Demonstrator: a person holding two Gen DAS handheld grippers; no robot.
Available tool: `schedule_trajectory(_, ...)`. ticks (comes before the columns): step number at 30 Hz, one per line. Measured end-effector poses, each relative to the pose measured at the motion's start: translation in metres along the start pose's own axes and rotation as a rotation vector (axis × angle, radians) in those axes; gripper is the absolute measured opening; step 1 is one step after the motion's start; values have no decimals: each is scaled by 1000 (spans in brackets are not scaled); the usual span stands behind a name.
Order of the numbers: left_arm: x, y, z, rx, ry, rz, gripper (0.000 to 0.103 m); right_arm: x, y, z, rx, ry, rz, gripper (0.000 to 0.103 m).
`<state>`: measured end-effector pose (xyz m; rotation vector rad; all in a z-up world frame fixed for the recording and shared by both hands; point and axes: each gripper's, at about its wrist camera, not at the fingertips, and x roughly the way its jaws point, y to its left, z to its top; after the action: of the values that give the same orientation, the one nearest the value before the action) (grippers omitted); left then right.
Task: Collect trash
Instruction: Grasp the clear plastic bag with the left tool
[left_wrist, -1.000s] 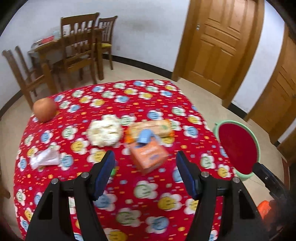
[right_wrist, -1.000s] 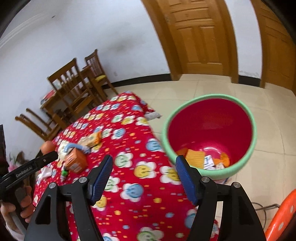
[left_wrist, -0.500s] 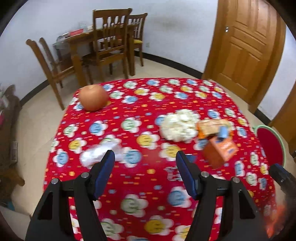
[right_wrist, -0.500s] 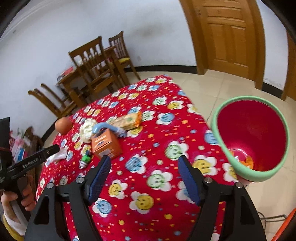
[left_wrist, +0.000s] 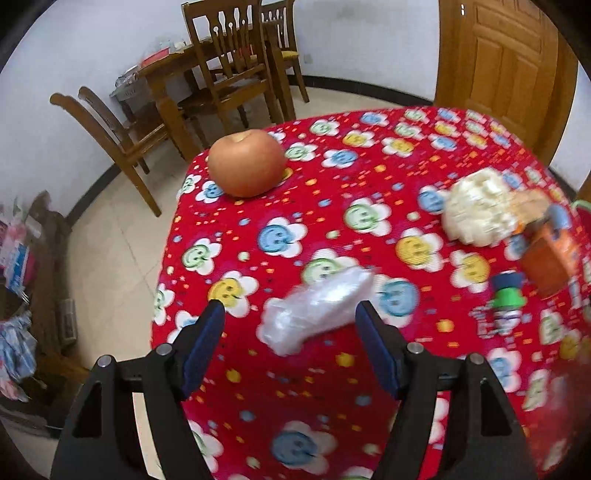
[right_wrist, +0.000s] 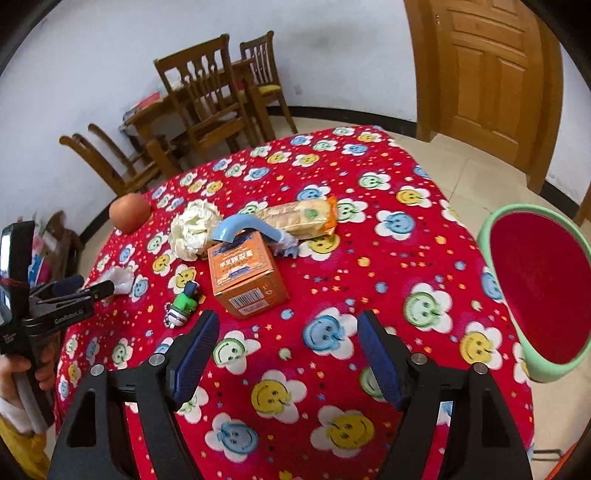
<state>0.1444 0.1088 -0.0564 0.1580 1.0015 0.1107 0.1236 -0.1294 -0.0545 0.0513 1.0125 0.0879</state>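
Red cloth printed with smiley flowers covers the table (left_wrist: 332, 155). On it, near the left edge, lies a crumpled clear plastic wrapper (left_wrist: 317, 310), its long axis slanting from lower left up to upper right in the left wrist view. The left gripper (left_wrist: 290, 319) hangs above it with jaws spread, having just been opening; the wrapper shows between the blue pads, touching neither. Cloth right around the wrapper is bare. Further off to the right stand a small green toy (left_wrist: 508, 295), an orange box (right_wrist: 245, 275) and a white crumpled wad (left_wrist: 476, 208); an apple (left_wrist: 245, 162) sits at the far left corner. The right gripper (right_wrist: 288, 330) is likewise spread, nothing between its pads, over bare cloth short of the box. A green-rimmed red bin (right_wrist: 537, 284) stands off the table's right edge.
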Motion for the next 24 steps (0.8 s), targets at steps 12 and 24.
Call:
schedule_trajectory(12, 30, 9, 5, 8, 22, -97, 67, 33, 7, 14, -3, 25, 7, 78)
schedule_trajectory(24, 21, 13, -3, -115, 19, -210, 29, 36, 33, 15, -24, 29, 39, 78)
